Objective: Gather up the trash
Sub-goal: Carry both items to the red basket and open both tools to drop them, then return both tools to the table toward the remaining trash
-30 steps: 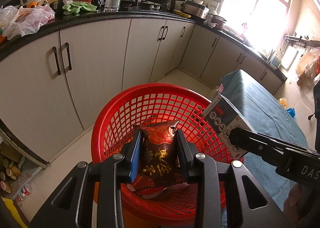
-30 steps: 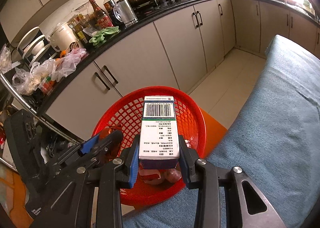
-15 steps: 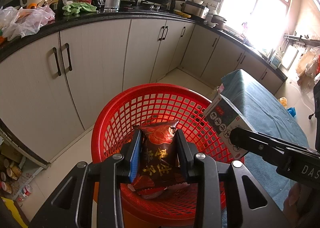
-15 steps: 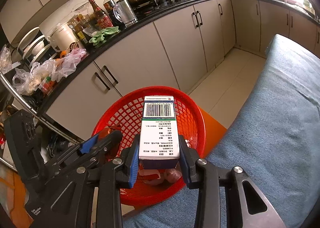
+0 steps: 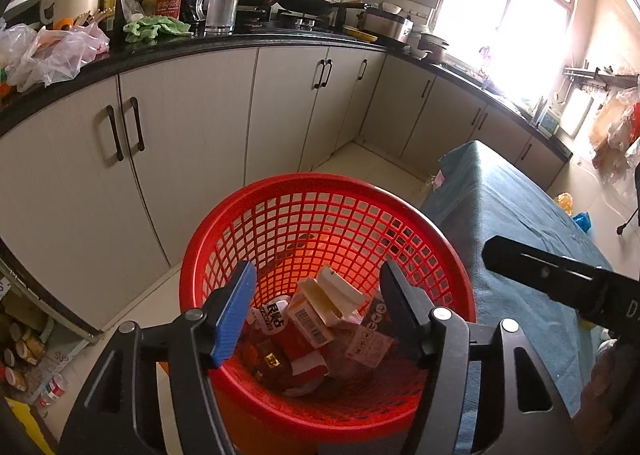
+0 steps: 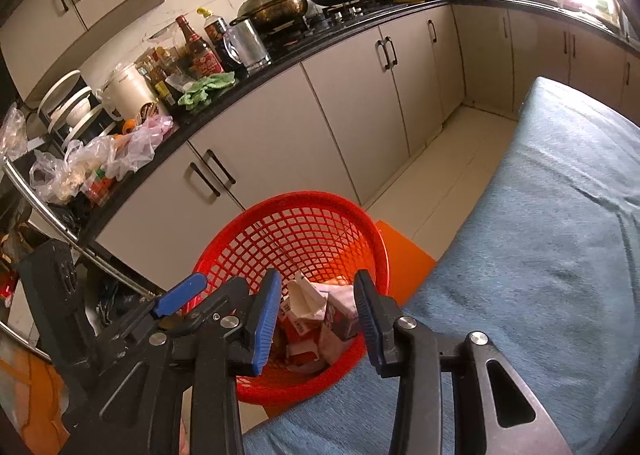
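Note:
A red mesh basket (image 5: 320,185) (image 6: 294,203) holds several pieces of trash: crumpled cartons (image 5: 320,307), a dark red snack packet (image 5: 266,359) and a white-labelled box (image 5: 368,341) (image 6: 340,319). My left gripper (image 5: 318,297) hangs over the basket; its jaws are opening and nothing is between them. My right gripper (image 6: 316,313) hovers over the basket's near rim, its jaws opening too and holding nothing. The left gripper's blue-padded finger (image 6: 180,297) shows at the left of the right wrist view. The right gripper's black arm (image 5: 560,279) shows at the right of the left wrist view.
The basket stands on an orange stool (image 6: 404,255) beside a table with a blue cloth (image 6: 540,255) (image 5: 512,215). Beyond it run pale kitchen cabinets (image 5: 192,143) under a black counter (image 5: 240,41) crowded with bottles, pots and plastic bags. Tiled floor (image 5: 372,163) lies between them.
Both grippers opened. The snack packet dropped out of the left gripper and the barcoded box out of the right one; both now lie in the basket.

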{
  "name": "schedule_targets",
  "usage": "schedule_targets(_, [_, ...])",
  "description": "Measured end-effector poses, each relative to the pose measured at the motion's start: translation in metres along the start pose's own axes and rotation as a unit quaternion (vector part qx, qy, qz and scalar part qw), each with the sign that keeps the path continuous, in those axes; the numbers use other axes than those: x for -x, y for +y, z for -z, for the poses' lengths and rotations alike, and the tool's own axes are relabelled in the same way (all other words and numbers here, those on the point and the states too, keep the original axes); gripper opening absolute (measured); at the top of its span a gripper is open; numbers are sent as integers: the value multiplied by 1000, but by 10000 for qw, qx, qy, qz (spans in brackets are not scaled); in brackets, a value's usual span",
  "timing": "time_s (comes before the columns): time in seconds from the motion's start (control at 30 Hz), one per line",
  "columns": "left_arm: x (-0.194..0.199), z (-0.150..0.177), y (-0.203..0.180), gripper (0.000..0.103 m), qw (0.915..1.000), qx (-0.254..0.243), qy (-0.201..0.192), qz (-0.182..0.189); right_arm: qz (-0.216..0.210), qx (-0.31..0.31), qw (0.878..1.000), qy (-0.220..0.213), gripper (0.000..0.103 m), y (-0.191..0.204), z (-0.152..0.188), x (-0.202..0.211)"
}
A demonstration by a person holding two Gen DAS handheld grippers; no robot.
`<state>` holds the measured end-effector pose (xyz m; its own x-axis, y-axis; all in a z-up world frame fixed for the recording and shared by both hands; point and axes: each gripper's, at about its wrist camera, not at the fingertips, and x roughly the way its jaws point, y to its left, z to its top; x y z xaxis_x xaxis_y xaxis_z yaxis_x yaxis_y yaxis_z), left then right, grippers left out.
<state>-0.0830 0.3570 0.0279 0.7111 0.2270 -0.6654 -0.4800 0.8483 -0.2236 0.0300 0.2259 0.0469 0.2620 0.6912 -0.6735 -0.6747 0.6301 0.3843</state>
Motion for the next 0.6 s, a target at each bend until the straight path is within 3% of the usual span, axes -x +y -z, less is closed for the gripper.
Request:
schedule_targets(0.33, [17,2,-14,66,9999,-115,-52,105,89,-128,9997,-201,41,-15,12,34])
schedule_targets(0.6, [37,9,-59,67,9982,-490,-86,344,201,-258,9984,-455,41,-38,31,82])
